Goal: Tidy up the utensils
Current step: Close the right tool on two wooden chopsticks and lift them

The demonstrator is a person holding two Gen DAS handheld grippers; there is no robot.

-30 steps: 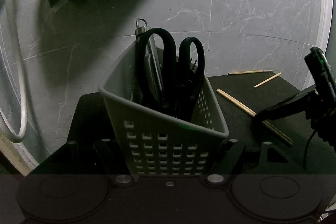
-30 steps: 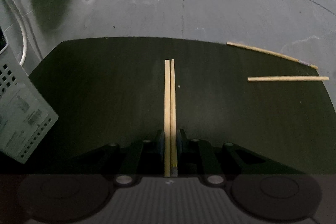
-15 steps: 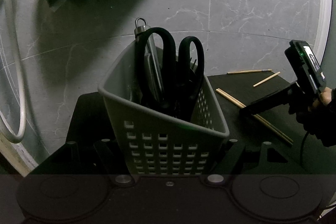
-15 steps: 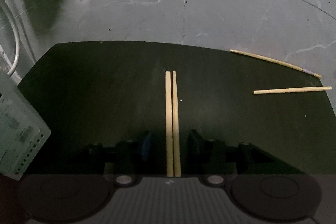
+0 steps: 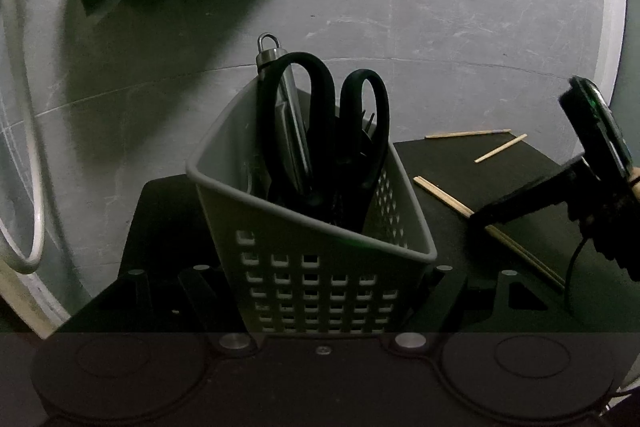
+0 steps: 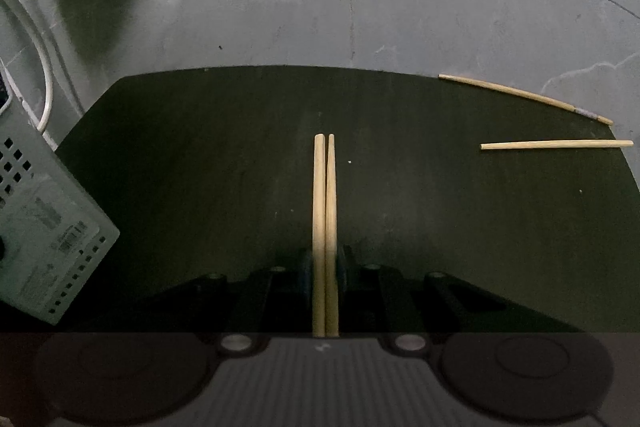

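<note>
The left gripper [image 5: 324,291] clamps the grey utensil caddy [image 5: 316,259], scissors [image 5: 340,135] inside. The right gripper [image 6: 325,259], its fingers just having closed, pinches two chopsticks [image 6: 325,203] lying on the black tabletop [image 6: 200,167].

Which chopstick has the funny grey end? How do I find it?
Look at the black mat in the right wrist view. Two loose chopsticks lie at its far right corner; take the farther chopstick, along the mat's back edge. Only it has a greyish band near its right tip, unlike the plain chopstick below.
</note>
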